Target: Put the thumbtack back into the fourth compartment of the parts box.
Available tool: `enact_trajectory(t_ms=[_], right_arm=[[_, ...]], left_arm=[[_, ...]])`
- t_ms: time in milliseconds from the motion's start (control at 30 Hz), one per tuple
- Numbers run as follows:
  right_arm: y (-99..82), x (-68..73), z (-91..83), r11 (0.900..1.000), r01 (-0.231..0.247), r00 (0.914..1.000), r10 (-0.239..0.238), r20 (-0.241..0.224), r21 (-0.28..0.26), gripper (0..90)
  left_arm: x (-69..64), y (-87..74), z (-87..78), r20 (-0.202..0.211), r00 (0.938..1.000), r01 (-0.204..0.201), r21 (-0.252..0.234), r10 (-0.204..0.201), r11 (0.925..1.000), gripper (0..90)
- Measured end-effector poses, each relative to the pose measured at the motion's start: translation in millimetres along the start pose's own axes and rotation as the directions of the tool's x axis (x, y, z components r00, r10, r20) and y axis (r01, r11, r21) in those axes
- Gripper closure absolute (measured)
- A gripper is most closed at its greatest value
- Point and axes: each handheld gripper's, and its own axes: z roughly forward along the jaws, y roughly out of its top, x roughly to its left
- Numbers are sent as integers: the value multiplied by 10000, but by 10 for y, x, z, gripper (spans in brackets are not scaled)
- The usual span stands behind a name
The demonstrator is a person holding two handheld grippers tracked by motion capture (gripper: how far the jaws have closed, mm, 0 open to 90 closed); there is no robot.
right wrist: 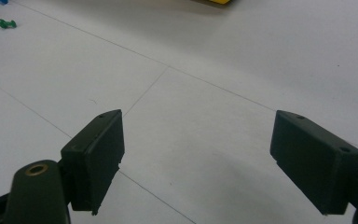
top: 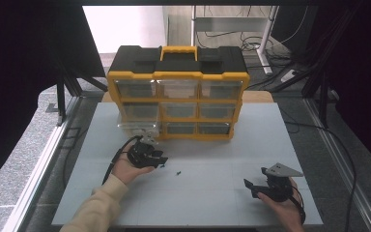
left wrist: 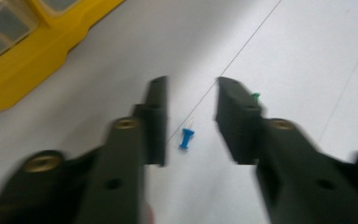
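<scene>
The pale grey surface (top: 212,193) carries everything, and at its far side stands the yellow-and-black drawer organiser (top: 178,94), my landmark here. It is upright, black on top with a yellow handle, and its clear-fronted drawers face me. The bottom-left drawer (top: 136,127) is pulled partly out toward me.

My left hand-held gripper (top: 160,159) hovers just in front of that open drawer, near the organiser's lower left corner. Its jaws stand partly apart and grip nothing; they have just been opening. In the left gripper view the bare surface shows between them.

My right hand-held gripper (top: 251,187) sits well apart from the organiser, out in front of its right end, close to the near edge of the surface. Its jaws are spread wide with only bare surface between them.

The blue push pin (left wrist: 186,138) lies on its side on the surface in front of the organiser, loose in the gap between my left jaws and touching neither. The green push pin (right wrist: 6,23) lies just beyond it, a little farther from the organiser's left corner, partly hidden behind one left jaw.
</scene>
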Motion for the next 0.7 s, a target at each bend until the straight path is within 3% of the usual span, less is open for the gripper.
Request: enact_trajectory(t_ms=[67, 233, 300, 367, 433, 467, 533, 567, 600, 633, 700], right_arm=[[0, -4, 0, 10000, -28, 10000, 28, 7, -3, 178], [0, 1, 0, 10000, 4, 10000, -4, 2, 1, 178], [-1, -1, -1, 10000, -6, 10000, 6, 11, -6, 178], [-3, -7, 0, 10000, -38, 10000, 38, -37, -27, 178], [-2, -7, 0, 10000, -39, 10000, 39, -43, -30, 178], [-2, -5, 1, 10000, -29, 10000, 29, -32, -26, 178], [-1, -3, 2, 10000, 5, 10000, -5, -8, 3, 178], [-1, -3, 2, 10000, 10, 10000, -10, -8, 6, 178], [0, -2, 2, 10000, 10, 10000, -10, -6, 5, 178], [0, -2, 2, 10000, 5, 10000, -5, -4, 3, 178], [0, -1, 1, 10000, -7, 10000, 7, 0, -3, 178]], left_arm=[[-4, -5, 48, 56, 10000, 54, 215, -56, 9998, 475], [-4, -23, 231, -161, 9979, -597, 1252, 622, 9903, 446], [-22, -36, 284, -278, 9980, -519, 1295, 559, 9902, 454], [-34, -44, 306, -395, 9961, -721, 1449, 786, 9868, 519], [-44, -42, 301, -209, 9963, -790, 1469, 830, 9860, 603], [-28, -31, 289, -112, 9930, -1141, 1647, 1176, 9797, 638], [-56, -31, 294, -110, 9949, -975, 1651, 1007, 9814, 710], [-45, -23, 295, -32, 9931, -1155, 1662, 1176, 9793, 744], [-58, -27, 299, -6, 9956, -920, 1649, 934, 9820, 777], [-48, -23, 299, 47, 9946, -1031, 1637, 1038, 9811, 812], [-56, -25, 298, 11, 9956, -928, 1638, 938, 9821, 828]])
